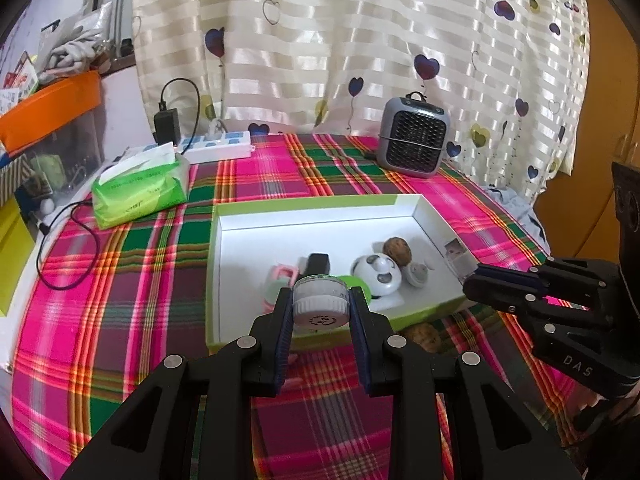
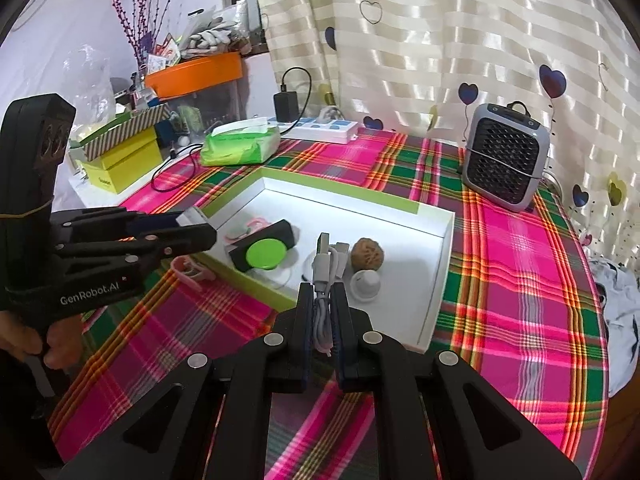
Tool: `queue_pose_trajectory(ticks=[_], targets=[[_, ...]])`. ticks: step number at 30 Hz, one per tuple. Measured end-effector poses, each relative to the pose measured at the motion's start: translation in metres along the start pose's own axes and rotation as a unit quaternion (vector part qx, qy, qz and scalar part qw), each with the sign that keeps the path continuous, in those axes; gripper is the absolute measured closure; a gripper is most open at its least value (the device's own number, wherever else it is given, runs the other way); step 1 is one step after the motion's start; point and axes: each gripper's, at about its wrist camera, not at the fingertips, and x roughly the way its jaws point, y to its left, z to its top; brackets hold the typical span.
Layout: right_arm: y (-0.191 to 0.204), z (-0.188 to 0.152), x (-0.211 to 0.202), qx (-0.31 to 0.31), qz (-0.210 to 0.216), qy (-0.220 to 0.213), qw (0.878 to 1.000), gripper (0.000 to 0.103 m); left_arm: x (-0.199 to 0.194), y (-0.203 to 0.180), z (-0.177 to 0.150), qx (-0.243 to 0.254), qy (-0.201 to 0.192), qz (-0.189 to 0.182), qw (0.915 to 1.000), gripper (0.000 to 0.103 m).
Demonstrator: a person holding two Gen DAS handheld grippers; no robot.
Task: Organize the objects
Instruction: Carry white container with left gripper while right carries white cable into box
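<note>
My left gripper (image 1: 320, 294) is shut on a small round jar (image 1: 319, 312) with a white ribbed cap, held over the near wall of the white box with a green rim (image 1: 316, 202). In the box lie a pink clip (image 1: 280, 274), a black block with a green disc (image 2: 262, 254), a white panda-faced ball (image 1: 376, 274), a walnut (image 1: 397, 251) and a small white knob (image 2: 365, 282). My right gripper (image 2: 323, 288) is shut on a coiled white USB cable (image 2: 323, 316), over the box's near right corner. It appears in the left wrist view (image 1: 472, 284).
A second walnut (image 1: 422, 336) and a pink clip (image 2: 190, 272) lie on the plaid cloth outside the box. At the back stand a grey fan heater (image 1: 414, 136), a green tissue pack (image 1: 140, 188) and a power strip (image 1: 218, 146). Bins and boxes (image 2: 120, 160) crowd the left.
</note>
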Motion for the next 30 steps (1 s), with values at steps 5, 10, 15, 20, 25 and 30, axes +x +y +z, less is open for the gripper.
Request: queue_pose_trajectory(ticks=[5,10,15,20,25,30], targets=[[-0.009,0.002,0.005,0.006,-0.005,0.004,1.000,0.094,0.006,0.005,0.003,-0.002,0.002,0.003,1.0000,0.078],[-0.014,0.005,0.012,0.011,-0.008,0.009,1.000,0.094,0.013,0.011,0.006,-0.004,0.004,0.007,1.0000,0.078],[-0.012,0.008,0.020,0.007,-0.004,0.015,1.000,0.094,0.019,0.016,0.009,-0.007,0.006,0.010,0.9999,0.078],[-0.013,0.009,0.028,0.007,-0.002,0.022,1.000,0.094,0.025,0.020,0.010,-0.009,0.008,0.011,0.9999,0.078],[-0.015,0.009,0.033,0.009,-0.001,0.027,1.000,0.094,0.029,0.022,0.010,-0.010,0.009,0.015,0.9998,0.078],[-0.017,0.008,0.041,0.013,0.003,0.034,0.999,0.094,0.036,0.028,0.009,-0.012,0.011,0.029,0.9994,0.078]])
